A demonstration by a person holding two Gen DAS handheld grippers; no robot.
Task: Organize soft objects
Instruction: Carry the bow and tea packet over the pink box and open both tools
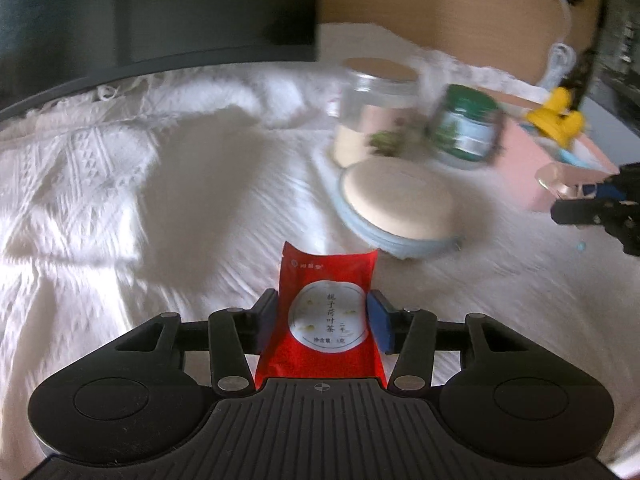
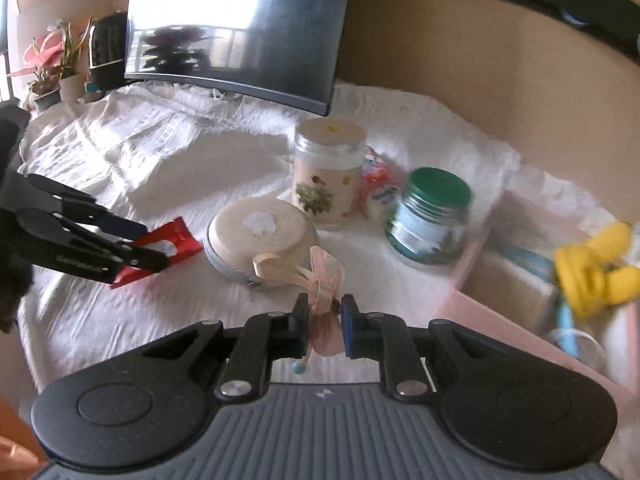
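My left gripper is shut on a red tea sachet with a round white label, held above the white cloth; both also show in the right wrist view, gripper and sachet, at the left. My right gripper is shut on a small pink pouch with a ribbon bow, held above the cloth in front of the round tin. The right gripper shows at the right edge of the left wrist view, beside the pink box.
On the white cloth stand a round cream-lidded tin, a glass jar with cream lid and a green-lidded jar. A pink box at right holds a yellow toy. A monitor stands behind.
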